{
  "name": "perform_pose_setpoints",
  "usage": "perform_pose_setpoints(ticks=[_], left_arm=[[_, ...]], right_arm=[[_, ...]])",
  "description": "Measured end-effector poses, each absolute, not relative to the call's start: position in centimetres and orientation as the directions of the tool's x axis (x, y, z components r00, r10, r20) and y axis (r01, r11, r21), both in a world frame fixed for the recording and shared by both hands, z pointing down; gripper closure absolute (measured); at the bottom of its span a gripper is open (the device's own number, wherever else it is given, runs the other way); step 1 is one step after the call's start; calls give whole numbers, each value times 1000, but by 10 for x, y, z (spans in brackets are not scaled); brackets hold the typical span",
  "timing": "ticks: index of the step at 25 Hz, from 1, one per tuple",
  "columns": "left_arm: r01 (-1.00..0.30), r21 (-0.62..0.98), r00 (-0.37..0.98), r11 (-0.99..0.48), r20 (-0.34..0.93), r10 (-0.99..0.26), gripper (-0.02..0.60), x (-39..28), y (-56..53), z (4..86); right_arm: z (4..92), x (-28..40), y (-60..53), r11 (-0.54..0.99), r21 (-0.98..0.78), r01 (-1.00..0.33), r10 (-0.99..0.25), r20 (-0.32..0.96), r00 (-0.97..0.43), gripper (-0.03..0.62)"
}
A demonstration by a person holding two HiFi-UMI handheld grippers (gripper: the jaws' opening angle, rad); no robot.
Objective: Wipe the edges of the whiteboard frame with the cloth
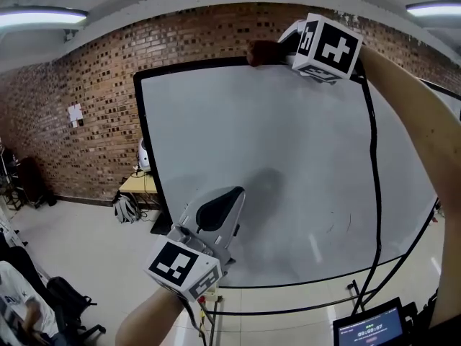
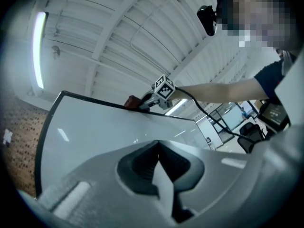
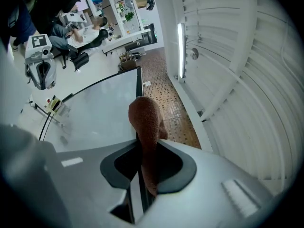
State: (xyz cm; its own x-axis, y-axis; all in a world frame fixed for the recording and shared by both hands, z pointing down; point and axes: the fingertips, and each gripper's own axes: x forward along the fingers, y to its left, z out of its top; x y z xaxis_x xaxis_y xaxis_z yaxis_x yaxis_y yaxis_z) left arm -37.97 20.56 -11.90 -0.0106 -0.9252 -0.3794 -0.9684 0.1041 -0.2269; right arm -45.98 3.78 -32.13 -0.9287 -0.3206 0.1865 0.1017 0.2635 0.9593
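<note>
The left gripper point(image 1: 229, 197) is closest, its jaws squeezed tight together with nothing in them. Past it stands the whiteboard point(image 1: 288, 164). Up high, the right gripper point(image 1: 282, 51) pinches the brown cloth point(image 1: 263, 52) — right on the black top frame point(image 1: 194, 65) — before the brick wall point(image 1: 86, 107).

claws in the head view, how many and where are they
2. The right claw is up at the top edge of the whiteboard, shut on a brown cloth. The left claw is lower left, shut and empty, before the board's face. None hidden.
</note>
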Motion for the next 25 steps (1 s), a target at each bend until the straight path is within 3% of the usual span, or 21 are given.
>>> perform_pose_setpoints(ticks=[25], left_arm=[[-937, -345, 54, 60, -310, -949, 577, -255, 92, -134]], right_arm=[[-331, -312, -129, 334, 943, -4, -361, 124, -924, 526]])
